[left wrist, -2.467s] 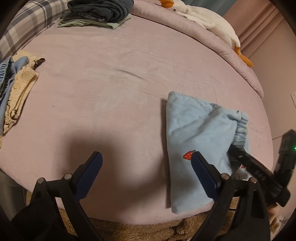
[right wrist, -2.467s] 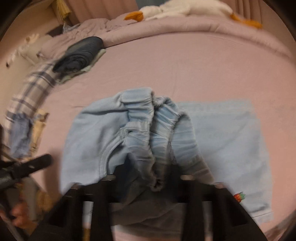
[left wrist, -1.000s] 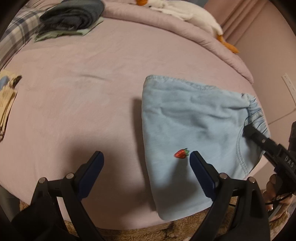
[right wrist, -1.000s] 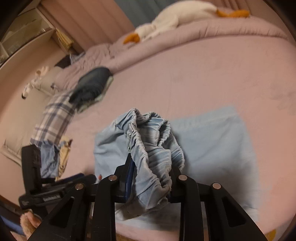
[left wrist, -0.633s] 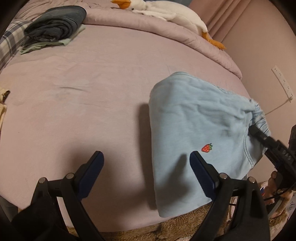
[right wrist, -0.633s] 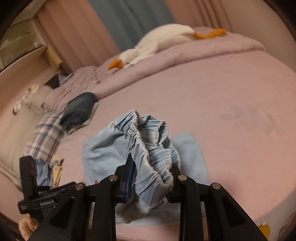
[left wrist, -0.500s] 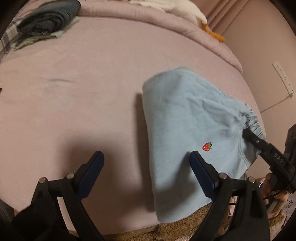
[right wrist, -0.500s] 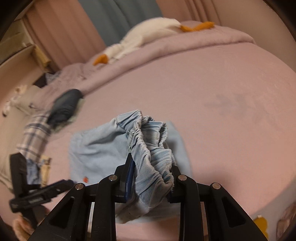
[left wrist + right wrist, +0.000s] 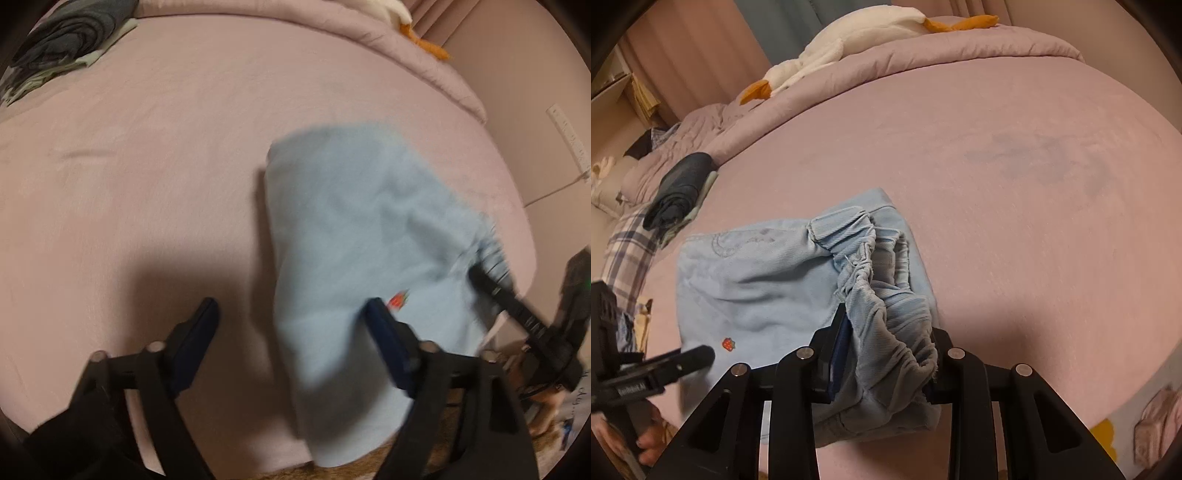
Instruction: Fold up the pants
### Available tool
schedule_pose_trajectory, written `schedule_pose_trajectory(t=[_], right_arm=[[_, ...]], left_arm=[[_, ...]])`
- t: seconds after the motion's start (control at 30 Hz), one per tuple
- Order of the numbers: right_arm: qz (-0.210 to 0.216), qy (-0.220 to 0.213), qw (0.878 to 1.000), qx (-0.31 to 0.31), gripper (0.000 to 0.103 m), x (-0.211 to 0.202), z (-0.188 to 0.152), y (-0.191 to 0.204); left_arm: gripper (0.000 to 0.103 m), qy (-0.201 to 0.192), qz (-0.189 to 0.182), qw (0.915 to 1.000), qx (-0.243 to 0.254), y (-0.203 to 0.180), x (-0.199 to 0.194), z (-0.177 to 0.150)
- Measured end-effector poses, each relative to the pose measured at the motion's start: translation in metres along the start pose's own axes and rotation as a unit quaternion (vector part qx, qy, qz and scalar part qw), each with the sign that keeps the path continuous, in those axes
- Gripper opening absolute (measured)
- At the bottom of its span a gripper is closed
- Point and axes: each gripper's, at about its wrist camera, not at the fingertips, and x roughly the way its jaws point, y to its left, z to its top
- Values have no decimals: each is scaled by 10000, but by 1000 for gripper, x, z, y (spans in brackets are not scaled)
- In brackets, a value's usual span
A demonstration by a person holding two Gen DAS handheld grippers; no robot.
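- Right tongs [image 9: 886,354] clamp the gathered waistband of the light-blue pants [image 9: 757,288].
- Left tongs [image 9: 291,325] gape wide, holding nothing, above the pants' edge.
- Pants lie folded near the pink bed's [image 9: 1015,166] front edge.

Pink-sheeted bed [image 9: 1015,155] filling the room, rolled quilt [image 9: 960,51] lying along its far edge, pink curtains [image 9: 701,48] hanging behind, wall socket strip [image 9: 569,136] showing on the pink wall [image 9: 517,85].

Bedroom, domestic: a bed [image 9: 1015,155] covered in pink sheet, a quilted duvet [image 9: 960,48] bunched along its far side, a plush goose [image 9: 849,40] laid on it, folded clothes [image 9: 679,188] stacked, curtains [image 9: 701,55] hung behind
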Motion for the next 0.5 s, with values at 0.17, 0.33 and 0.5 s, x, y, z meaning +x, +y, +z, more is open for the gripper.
schedule_pose_trajectory(t=[0.17,0.33,0.5], right_arm=[[-40,84,9998,-193,45,-10,0,4],[-2,-111,9999,-111,53,-28,1,-4],[272,-182,9991,253,28,-24,4,-16]], left_arm=[[74,-400,33,9992,-19,-5,-12,24],[70,-381,114,9991,-174,-2,7,46],[72,-149,396,9988,-261,5,29,50]])
